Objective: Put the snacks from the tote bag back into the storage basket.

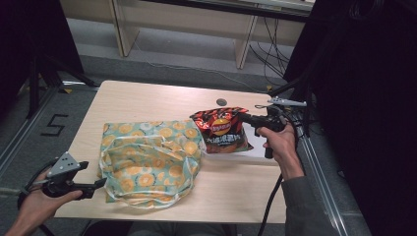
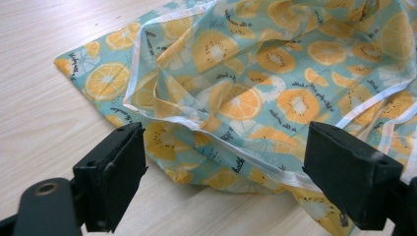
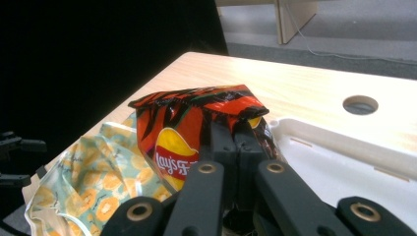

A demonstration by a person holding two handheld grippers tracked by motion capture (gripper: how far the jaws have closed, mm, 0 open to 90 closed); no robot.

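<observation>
The right gripper [image 1: 244,119] is clamped on the chip bag [image 1: 221,130], held just above the white tray [image 1: 258,148] near the table's [image 1: 147,98] right edge. The left gripper [image 1: 101,183], jaws apart, sits at the cloth bag's [image 1: 147,162] front-left corner.

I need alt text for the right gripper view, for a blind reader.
The right gripper is shut on a red chip bag above a wooden table. A fruit-print cloth bag lies lower left, a white tray at right.

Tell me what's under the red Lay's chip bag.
The red crinkly chip bag lies partly over a white plastic tray, its left edge by the orange-print fabric bag. Whatever lies beneath is covered.
</observation>
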